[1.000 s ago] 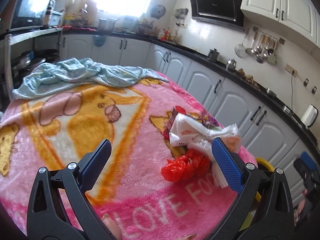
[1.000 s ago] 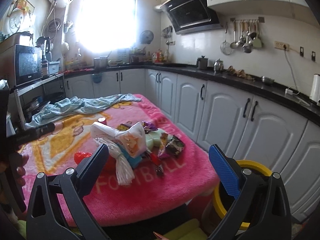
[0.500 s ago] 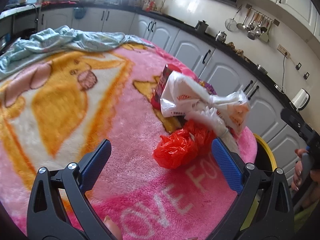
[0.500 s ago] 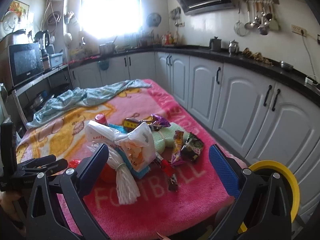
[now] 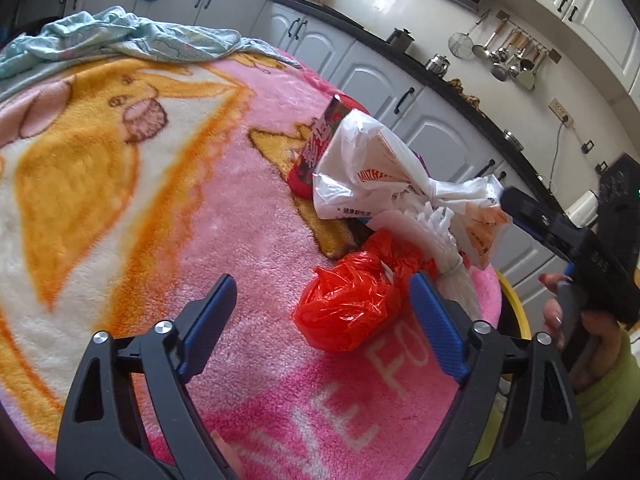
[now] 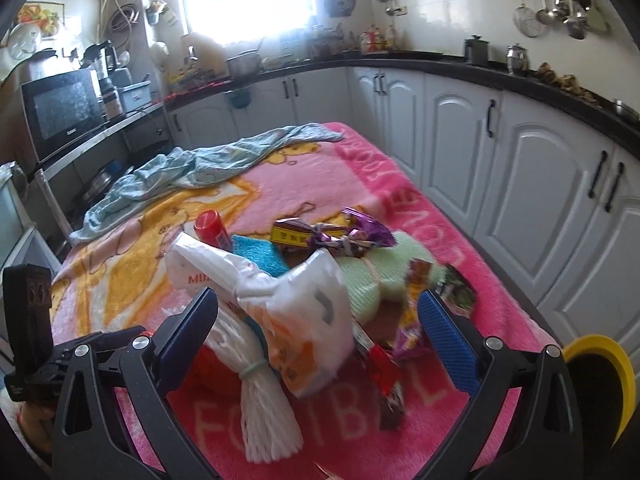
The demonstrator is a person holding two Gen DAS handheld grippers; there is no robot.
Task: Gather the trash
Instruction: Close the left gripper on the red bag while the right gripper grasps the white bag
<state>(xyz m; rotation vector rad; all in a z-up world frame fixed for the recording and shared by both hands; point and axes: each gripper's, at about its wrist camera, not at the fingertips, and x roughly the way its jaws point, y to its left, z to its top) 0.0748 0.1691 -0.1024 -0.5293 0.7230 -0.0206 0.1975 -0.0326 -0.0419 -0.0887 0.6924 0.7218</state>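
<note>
We held the left gripper (image 5: 322,320) over the pink blanket (image 5: 240,200), its jaws apart but just closing, pressing on nothing. The red plastic bag (image 5: 348,300) lay between its fingertips, toward the right one, near the blanket's edge. The right gripper (image 6: 320,328) stood open around the white bag (image 6: 304,312).

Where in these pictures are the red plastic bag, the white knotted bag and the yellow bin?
red plastic bag (image 5: 344,304), left wrist view, middle of its crumpled body.
white knotted bag (image 6: 304,312), right wrist view, its bulging front.
yellow bin (image 6: 618,364), right wrist view, its rim.
</note>
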